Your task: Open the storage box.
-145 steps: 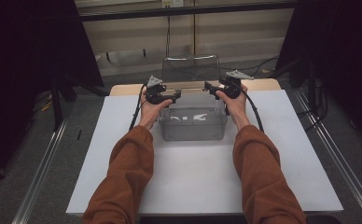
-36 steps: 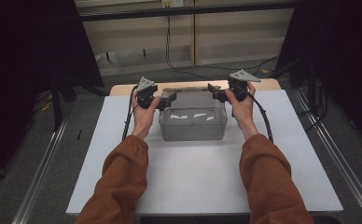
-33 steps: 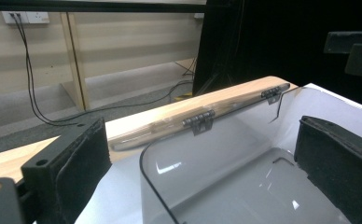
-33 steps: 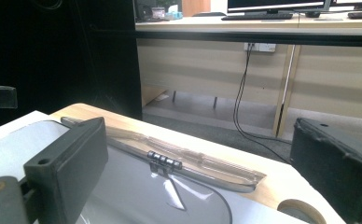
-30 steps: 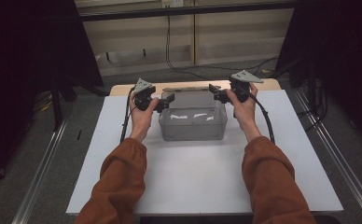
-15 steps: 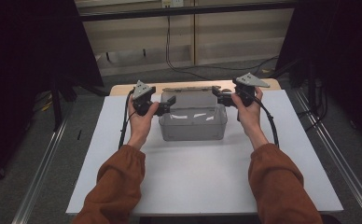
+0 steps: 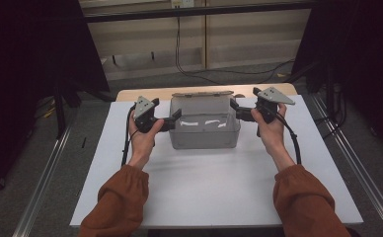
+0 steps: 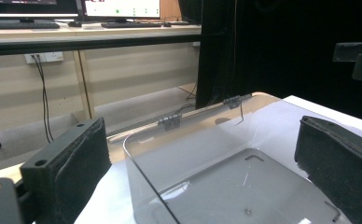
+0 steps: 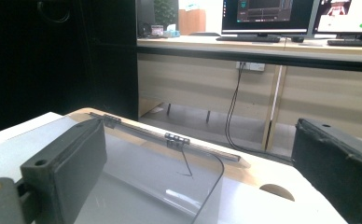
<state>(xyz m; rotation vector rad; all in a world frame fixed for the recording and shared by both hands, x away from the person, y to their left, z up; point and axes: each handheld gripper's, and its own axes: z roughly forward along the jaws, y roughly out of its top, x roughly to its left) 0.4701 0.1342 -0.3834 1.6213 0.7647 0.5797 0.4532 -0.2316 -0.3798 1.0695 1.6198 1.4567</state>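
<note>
On the left, the left gripper [image 7: 175,117] sits just beside the left end of the clear plastic box [image 7: 204,129], its jaws spread wide. In the left gripper view the two black pads [image 8: 67,168] stand far apart with the box's curved rim [image 8: 137,154] rising between them — nothing is pinched. The person's left hand [image 7: 142,140] wraps the handle, forearm resting low over the white board [image 7: 214,182].

The box stands in the middle of the far half of the board, its lid [image 7: 202,94] swung back and lying open behind it on two small hinges [image 8: 170,121]. Inside, the box looks empty apart from pale reflections on the front wall; I cannot tell whether anything small lies on the floor of it.

On the right, the right gripper [image 7: 238,109] hovers near the right end of the box at rim height, jaws also released — the right gripper view shows the pads [image 9: 65,163] well apart with the box's corner edge between and below them.

As a judgement: the lid is already open, and both grippers are placed at the two ends. What remains appears to be the grasp itself — closing on the end walls, then lifting or moving the box, or else shutting the lid.
</note>
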